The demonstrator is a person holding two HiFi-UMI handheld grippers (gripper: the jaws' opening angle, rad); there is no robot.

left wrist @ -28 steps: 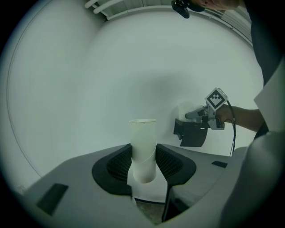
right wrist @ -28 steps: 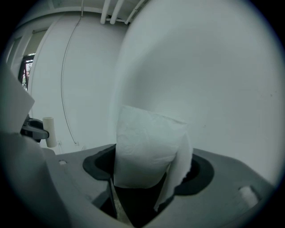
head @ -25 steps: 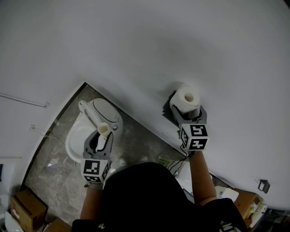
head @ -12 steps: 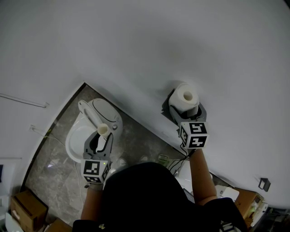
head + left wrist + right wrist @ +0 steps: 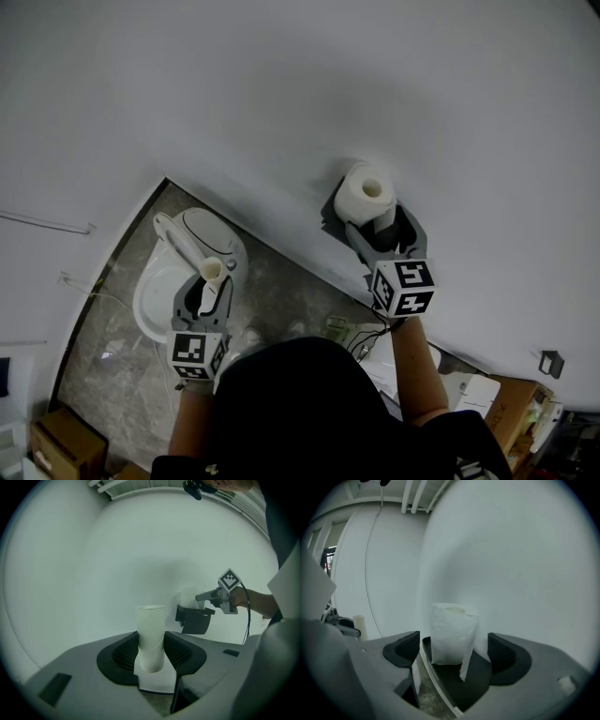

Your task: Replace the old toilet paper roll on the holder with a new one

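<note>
2 grippers are up in front of the person, who stands facing a plain white wall [image 5: 281, 94]. The left gripper [image 5: 210, 281] is clamped on the old cardboard tube [image 5: 150, 637], which stands upright between its ribbed pads with its open top clear above them. From overhead that tube hangs above the white toilet [image 5: 150, 295], over the grey marbled floor [image 5: 281, 291]. The left hand's marker cube [image 5: 195, 354] sits just behind the jaws.

Off to the right, the right gripper [image 5: 381, 230] is at the dark holder [image 5: 476, 681] fixed to the wall. Its jaws have just been opening and now stand wide apart. The new toilet paper roll [image 5: 452, 637] stands on end on the holder, in the space between those 2 jaws, with a clear gap on each side so that neither pad touches it. A loose tail of paper [image 5: 466, 665] hangs down the front of the roll onto the holder's tray. The roll's hollow core faces up, right against the wall.

The right marker cube [image 5: 403, 286] sits near the wrist, with a thin cable trailing below it. From the left gripper's side, the holder shows as a dark bracket with the right gripper just beside it. A cardboard box [image 5: 61, 445] lies on the floor in the lower left corner.
</note>
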